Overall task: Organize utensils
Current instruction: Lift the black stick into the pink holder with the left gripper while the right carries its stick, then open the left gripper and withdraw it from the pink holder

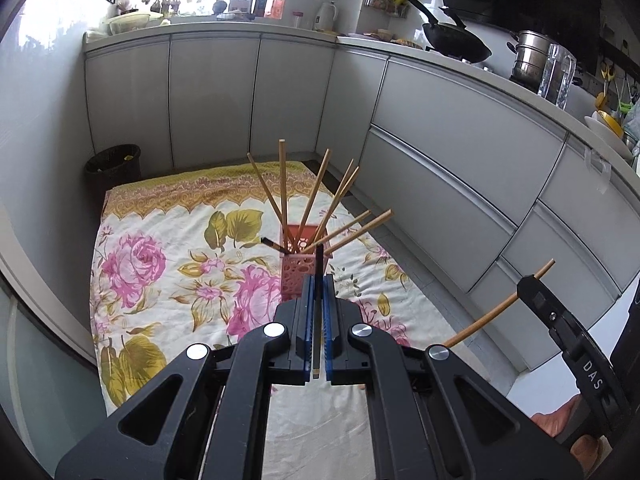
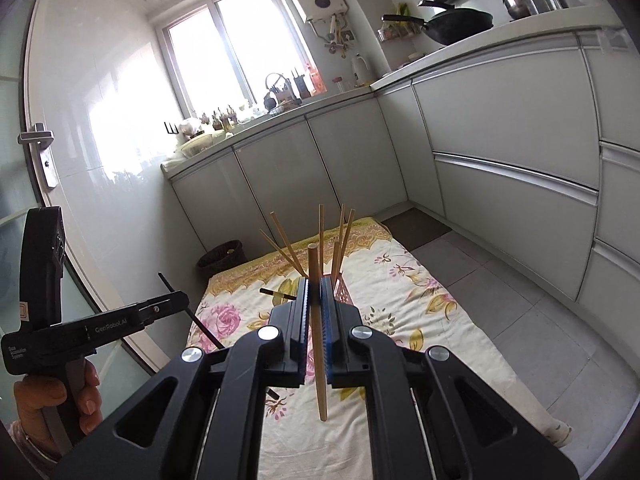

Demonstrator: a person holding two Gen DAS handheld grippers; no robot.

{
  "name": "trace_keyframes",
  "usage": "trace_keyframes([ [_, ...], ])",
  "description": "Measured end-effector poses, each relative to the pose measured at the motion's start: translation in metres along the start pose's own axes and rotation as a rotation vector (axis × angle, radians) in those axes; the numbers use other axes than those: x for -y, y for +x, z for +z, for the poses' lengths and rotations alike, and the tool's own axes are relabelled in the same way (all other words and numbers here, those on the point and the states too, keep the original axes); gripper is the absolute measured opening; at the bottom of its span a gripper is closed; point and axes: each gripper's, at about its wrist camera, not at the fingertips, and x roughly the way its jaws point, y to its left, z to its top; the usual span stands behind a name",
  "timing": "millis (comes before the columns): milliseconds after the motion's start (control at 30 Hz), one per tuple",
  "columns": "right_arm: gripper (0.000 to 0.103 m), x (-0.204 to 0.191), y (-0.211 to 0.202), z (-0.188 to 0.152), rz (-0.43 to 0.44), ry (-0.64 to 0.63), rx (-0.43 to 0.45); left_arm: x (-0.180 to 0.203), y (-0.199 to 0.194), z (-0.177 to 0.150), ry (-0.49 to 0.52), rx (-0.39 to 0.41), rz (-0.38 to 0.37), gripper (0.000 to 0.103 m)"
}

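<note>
A pink holder (image 1: 305,268) with little holes in its sides stands on a flowery cloth (image 1: 168,264) spread on the kitchen floor. Many wooden chopsticks (image 1: 308,200) already stand in it. They lean out in every direction like a fan, because the holder is wide and each stick rests against the rim. A black-tipped stick (image 1: 274,245) pokes out at the holder's left rim.

The left tool (image 1: 319,280) is closed tight on one dark chopstick (image 1: 319,264). The stick runs straight along the gap between the blue pads, so it cannot slip or turn. The tool sits above the cloth, just in front of the holder, and tips down toward it. That looks like a good way to aim the stick at the holder's open top.

The right tool (image 2: 315,292) is closed on a light wooden chopstick (image 2: 316,320). This stick stands nearly upright between the pads, with one end above them and the longer part hanging below. Held like that, it could drop straight down into the holder.

Each tool has one stick, so both can go in soon. The tricky part is sliding a stick in without bumping the ones already leaning there.
</note>
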Motion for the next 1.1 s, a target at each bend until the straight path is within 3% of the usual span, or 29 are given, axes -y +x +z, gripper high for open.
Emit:
trace_keyframes([
  [267, 0.006, 0.004, -0.003, 0.021, 0.051, 0.014, 0.039, 0.008, 0.004, 0.061, 0.001, 0.101, 0.040, 0.003],
  [500, 0.006, 0.012, 0.008, 0.022, 0.046, 0.009, 0.030, 0.012, 0.047, 0.103, -0.007, 0.148, 0.102, 0.003],
  [667, 0.006, 0.021, 0.018, 0.021, 0.031, 0.005, 0.012, 0.007, 0.094, 0.107, -0.008, 0.120, 0.146, 0.003],
  [867, 0.006, 0.023, 0.026, 0.022, 0.026, -0.002, 0.005, 0.003, 0.136, 0.094, -0.013, 0.040, 0.147, 0.005],
  [1000, 0.006, 0.022, 0.028, 0.022, 0.026, -0.004, 0.004, 0.000, 0.133, 0.086, -0.011, 0.029, 0.140, 0.008],
  [1100, 0.006, 0.016, 0.025, 0.023, 0.031, -0.004, 0.010, -0.002, 0.108, 0.086, -0.022, 0.077, 0.128, 0.008],
])
